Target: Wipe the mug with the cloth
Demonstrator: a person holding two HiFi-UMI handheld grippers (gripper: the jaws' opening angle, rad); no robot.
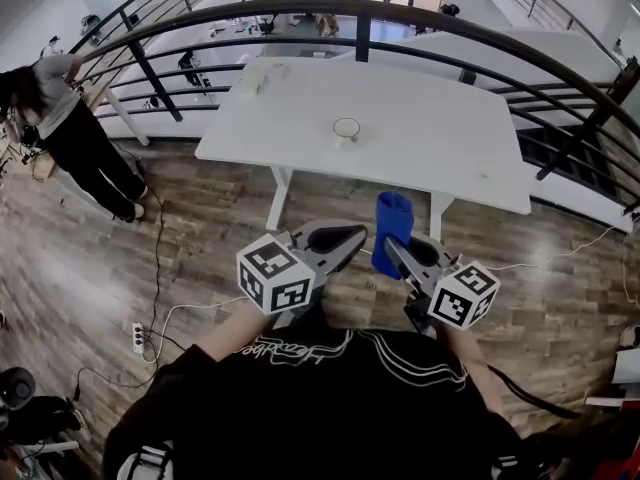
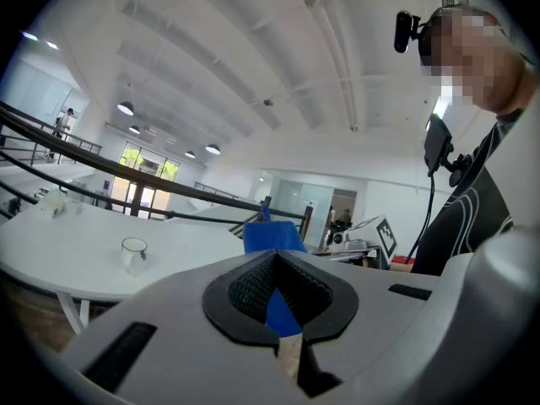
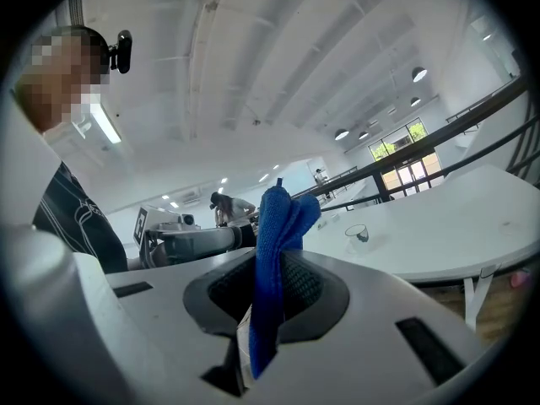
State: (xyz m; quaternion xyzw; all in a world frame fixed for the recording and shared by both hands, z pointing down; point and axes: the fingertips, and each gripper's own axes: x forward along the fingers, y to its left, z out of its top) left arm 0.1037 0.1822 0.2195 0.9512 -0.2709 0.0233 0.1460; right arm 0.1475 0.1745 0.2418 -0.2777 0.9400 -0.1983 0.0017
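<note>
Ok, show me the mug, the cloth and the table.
mug point(image 1: 346, 129): head view, its open top.
cloth point(image 3: 274, 226): right gripper view, the upright folded part.
table point(image 1: 450, 138): head view, bare top right of the mug.

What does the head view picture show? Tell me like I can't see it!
A person in a black top holds two grippers over a wooden floor: the right gripper pinches a blue cloth, the left gripper is shut beside it. Ahead, a clear mug stands on a white table by a dark railing.
</note>
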